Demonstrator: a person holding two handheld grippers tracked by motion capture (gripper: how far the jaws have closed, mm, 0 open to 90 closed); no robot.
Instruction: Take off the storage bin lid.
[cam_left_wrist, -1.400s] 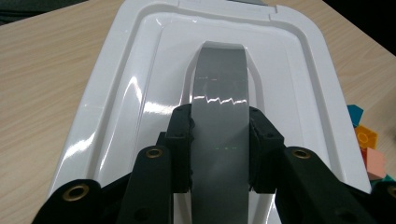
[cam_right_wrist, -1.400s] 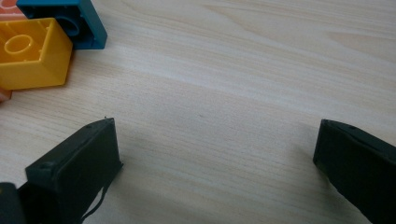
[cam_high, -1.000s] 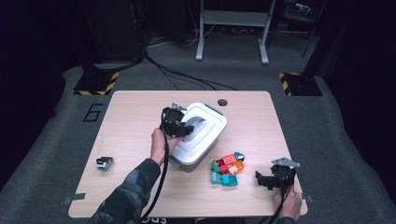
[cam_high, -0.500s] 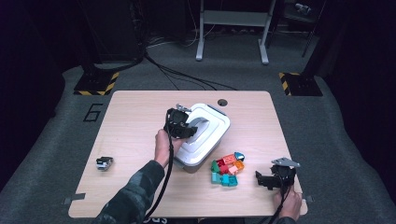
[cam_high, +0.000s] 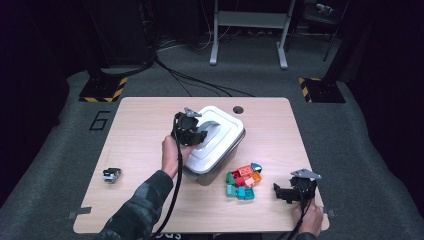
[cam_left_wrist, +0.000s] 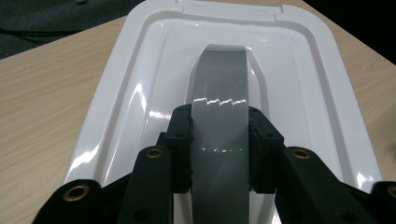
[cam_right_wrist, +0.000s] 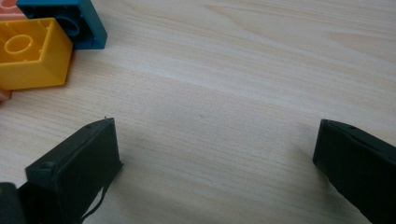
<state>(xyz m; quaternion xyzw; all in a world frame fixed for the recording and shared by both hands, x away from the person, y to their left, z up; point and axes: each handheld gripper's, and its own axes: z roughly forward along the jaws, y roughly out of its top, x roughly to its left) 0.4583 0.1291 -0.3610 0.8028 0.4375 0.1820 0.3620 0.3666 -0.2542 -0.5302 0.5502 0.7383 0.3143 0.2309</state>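
A white bin (cam_high: 210, 172) stands in the middle of the table, and its white lid (cam_high: 220, 137) has a grey strap handle (cam_high: 209, 127). My left gripper (cam_high: 192, 131) is at the lid's left end, shut on that handle. In the left gripper view the grey handle (cam_left_wrist: 219, 79) runs between the two pads of the left gripper (cam_left_wrist: 219, 121), which press on its sides, with the glossy lid (cam_left_wrist: 140, 70) beneath. My right gripper (cam_high: 282, 192) rests low at the table's front right, open (cam_right_wrist: 215, 140), with bare wood between its jaws.
A heap of coloured bricks (cam_high: 242, 181) lies right of the bin; a yellow brick (cam_right_wrist: 30, 56) and a blue brick (cam_right_wrist: 70, 21) are near the right gripper. A small black and white object (cam_high: 111, 174) sits front left. The table (cam_high: 150, 125) has a cable hole (cam_high: 238, 109).
My left gripper and the lid have shifted slightly to the right. The right gripper has kept still.
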